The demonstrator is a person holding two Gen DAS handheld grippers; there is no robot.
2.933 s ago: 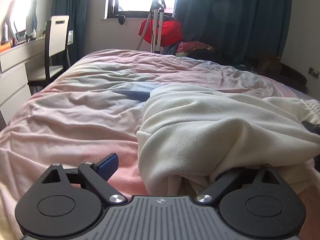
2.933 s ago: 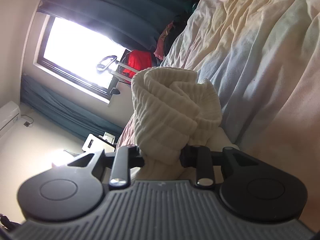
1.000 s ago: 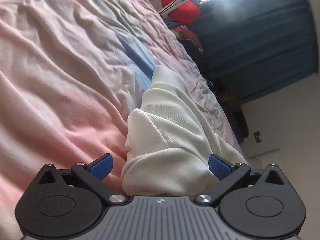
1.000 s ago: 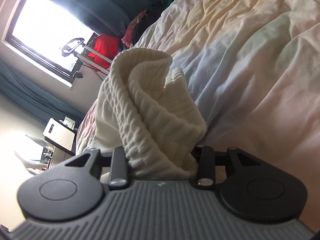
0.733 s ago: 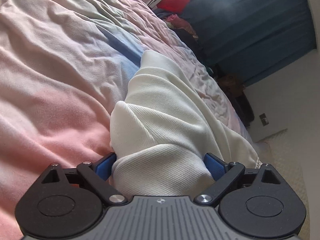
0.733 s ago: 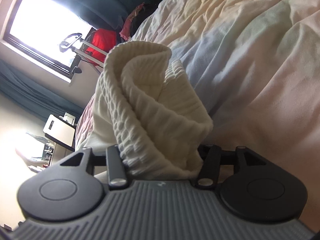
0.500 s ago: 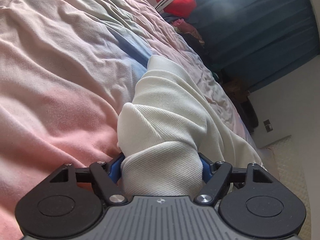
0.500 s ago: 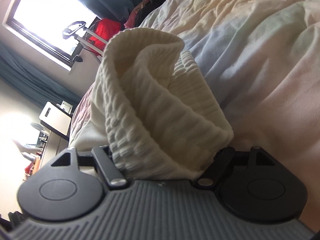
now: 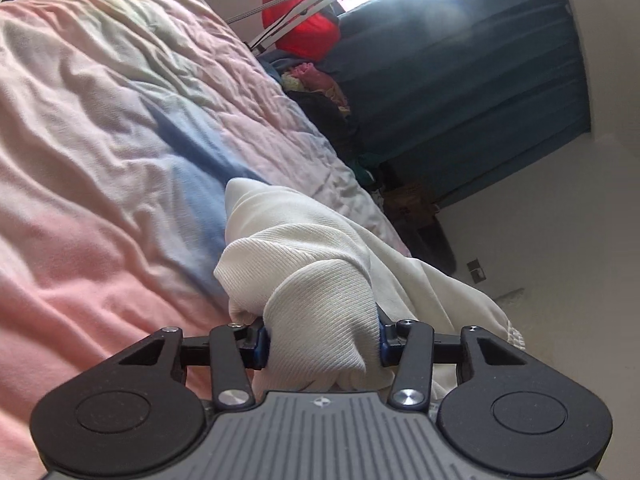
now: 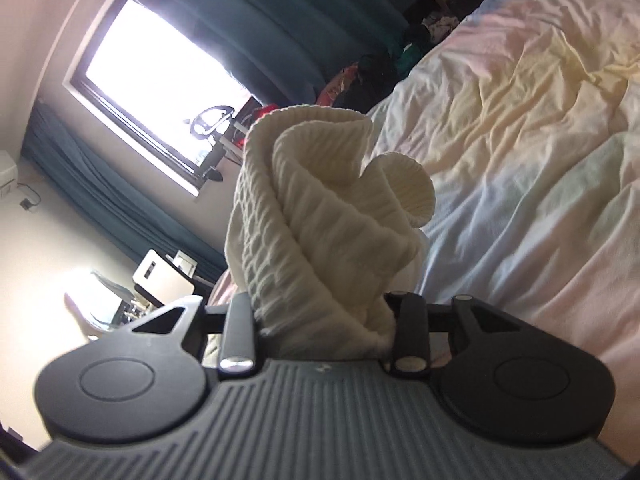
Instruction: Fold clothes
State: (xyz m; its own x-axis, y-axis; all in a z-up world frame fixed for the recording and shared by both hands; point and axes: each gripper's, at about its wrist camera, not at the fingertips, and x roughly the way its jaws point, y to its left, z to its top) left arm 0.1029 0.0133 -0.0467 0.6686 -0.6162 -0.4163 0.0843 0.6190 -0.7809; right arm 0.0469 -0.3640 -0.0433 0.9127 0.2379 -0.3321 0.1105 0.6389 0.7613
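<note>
Left wrist: both tongs (image 9: 322, 338) (image 10: 326, 322) clamp cream sweater (image 9: 320, 280).

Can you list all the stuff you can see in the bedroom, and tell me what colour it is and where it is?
Sweater: one, cream white, bunched on the bed, pinched at two spots.
Bedspread: one, pink, blue and pale yellow, wrinkled, covering the bed.
Curtains: dark teal, beside the window.
Window: one, very bright, behind the bed.
Red bag: one, past the far end of the bed.
Clothes pile: mixed colours, below the red bag.
Chair: one, white back, by the wall.
Left gripper: black with blue pads, shut on the sweater.
Right gripper: black, shut on the sweater.
</note>
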